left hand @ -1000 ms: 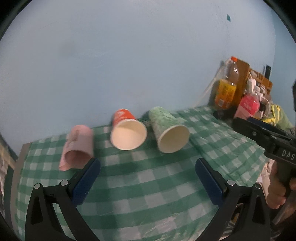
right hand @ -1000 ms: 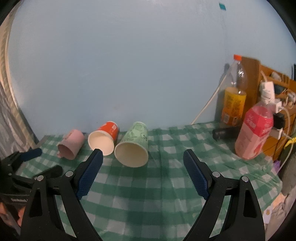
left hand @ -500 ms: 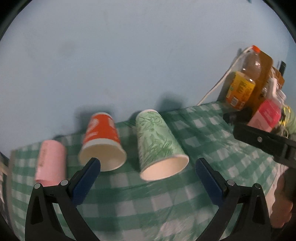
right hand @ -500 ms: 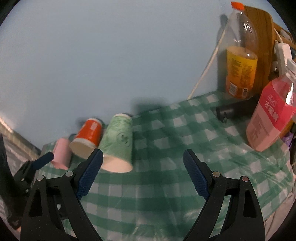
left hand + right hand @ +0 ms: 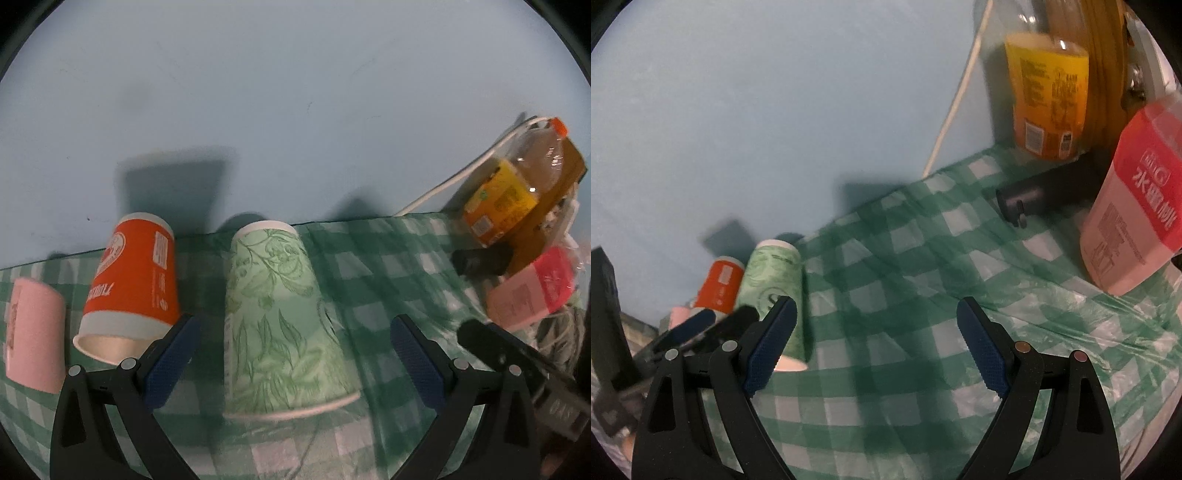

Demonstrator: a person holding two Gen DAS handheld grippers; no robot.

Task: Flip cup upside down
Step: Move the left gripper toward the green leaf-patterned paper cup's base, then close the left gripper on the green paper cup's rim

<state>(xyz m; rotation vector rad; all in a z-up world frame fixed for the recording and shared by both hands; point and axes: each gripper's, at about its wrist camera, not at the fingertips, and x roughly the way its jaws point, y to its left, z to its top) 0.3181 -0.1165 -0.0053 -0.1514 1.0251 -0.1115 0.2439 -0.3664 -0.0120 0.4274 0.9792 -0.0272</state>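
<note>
Tongs first: we hold the left tongs spread wide, gripping nothing, with the green cup lying between their two blue pads; whether either pad touches the cup we cannot tell. Our right tongs are also spread wide and hold nothing, hanging over bare green-checked cloth on the tabletop.

That green cup lies on its side near the back edge of the tabletop, its long axis running from that edge toward us. Its closed base points at the blue wall and its open rim faces our left tongs. From the right wrist view the same cup sits to the left, partly behind the left-hand pad.

Just beside it, toward the left edge of the tabletop, lies an orange cup, also on its side with its rim toward us. A pink cup lies farther left, close to that edge.

Room is tight at the back, where the wall rises straight from the tabletop's rear edge. At the back right corner stand an orange drink bottle, a pink-labelled bottle and a dark cylindrical object, with a white cable running up the wall. Between the green cup and those bottles the cloth lies open.
</note>
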